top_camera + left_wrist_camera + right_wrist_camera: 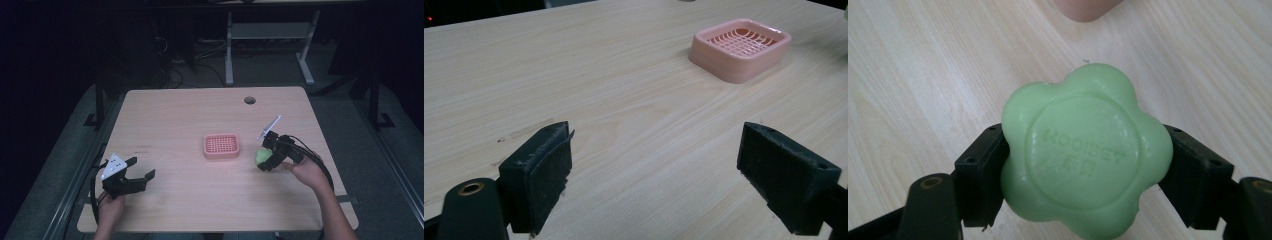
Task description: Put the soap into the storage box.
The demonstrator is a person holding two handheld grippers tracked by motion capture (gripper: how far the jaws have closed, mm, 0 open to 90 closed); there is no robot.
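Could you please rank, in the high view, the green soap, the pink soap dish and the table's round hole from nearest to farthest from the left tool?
From the left tool:
1. Pink soap dish, mid-table.
2. Green soap, to the right, held in the right tool.
3. Round hole, by the far edge.
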